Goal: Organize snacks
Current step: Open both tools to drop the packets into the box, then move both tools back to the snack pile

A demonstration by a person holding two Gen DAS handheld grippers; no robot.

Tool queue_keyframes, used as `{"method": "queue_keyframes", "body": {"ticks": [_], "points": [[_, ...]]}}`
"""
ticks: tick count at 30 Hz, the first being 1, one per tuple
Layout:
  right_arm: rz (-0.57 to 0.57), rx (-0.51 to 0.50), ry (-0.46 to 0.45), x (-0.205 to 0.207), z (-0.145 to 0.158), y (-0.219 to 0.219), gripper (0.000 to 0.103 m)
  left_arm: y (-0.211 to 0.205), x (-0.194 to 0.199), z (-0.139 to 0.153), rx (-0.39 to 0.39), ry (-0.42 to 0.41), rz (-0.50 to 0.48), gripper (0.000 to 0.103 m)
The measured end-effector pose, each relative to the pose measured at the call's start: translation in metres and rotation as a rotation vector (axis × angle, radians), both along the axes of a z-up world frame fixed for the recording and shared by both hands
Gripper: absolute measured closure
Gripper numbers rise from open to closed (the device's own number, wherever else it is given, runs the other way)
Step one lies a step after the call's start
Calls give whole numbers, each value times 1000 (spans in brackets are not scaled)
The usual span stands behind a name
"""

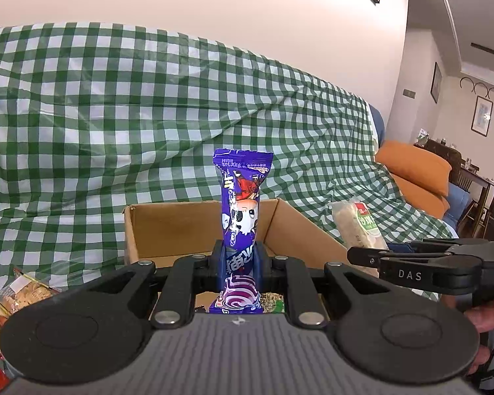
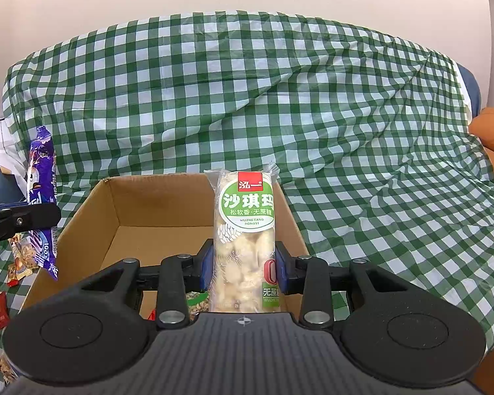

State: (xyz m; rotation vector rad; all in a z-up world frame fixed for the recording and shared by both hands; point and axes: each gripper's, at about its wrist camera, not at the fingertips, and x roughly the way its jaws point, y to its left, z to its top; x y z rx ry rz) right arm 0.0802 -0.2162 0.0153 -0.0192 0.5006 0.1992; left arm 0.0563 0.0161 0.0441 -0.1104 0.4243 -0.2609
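Observation:
My left gripper point(image 1: 238, 261) is shut on a purple snack packet point(image 1: 242, 204) and holds it upright over the near edge of an open cardboard box point(image 1: 168, 227). My right gripper point(image 2: 243, 265) is shut on a clear sachima packet with a green label point(image 2: 245, 230), upright above the same box point(image 2: 148, 210). The purple packet point(image 2: 42, 197) shows at the left of the right wrist view, and the sachima packet point(image 1: 357, 227) with the right gripper at the right of the left wrist view. A few snacks lie in the box bottom.
The box stands on a sofa draped in green-and-white checked cloth point(image 1: 148, 115). Loose snack packets point(image 1: 23, 293) lie left of the box, also in the right wrist view point(image 2: 19, 260). An orange cushion point(image 1: 415, 168) is to the right.

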Motion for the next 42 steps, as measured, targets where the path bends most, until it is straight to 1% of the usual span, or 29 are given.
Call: {"method": "queue_keyframes", "body": {"ticks": [11,16,17,18,20,21,22,25,30,35,38,42], "points": [[9,-10,-6,0,0,2,65,-3,2,0,5,0,-16,85],[10,-12,-5,0,0,3,65,-4,1,0,-14,8,-42,85],[11,-12,-3,1,0,4,64,-4,1,-1,-21,15,-52,84],[13,-13,-2,1,0,4,64,-5,1,-1,-23,20,-59,80],[11,-20,2,2,0,5,55,-8,1,-2,-8,17,-60,77],[10,-23,3,3,-1,6,47,-9,1,-2,-7,17,-60,77],[7,-25,1,2,0,6,45,-9,1,-2,-8,18,-61,77],[4,-28,-4,2,0,6,43,-8,1,-2,-10,17,-51,77],[1,-23,1,3,-1,6,43,-6,2,-1,-5,24,-37,77],[8,-10,5,2,0,10,43,2,3,-1,2,47,-5,77],[15,5,8,1,1,17,43,19,2,2,-22,57,40,77],[29,45,12,-2,4,35,44,51,2,7,-75,83,131,77]]}}
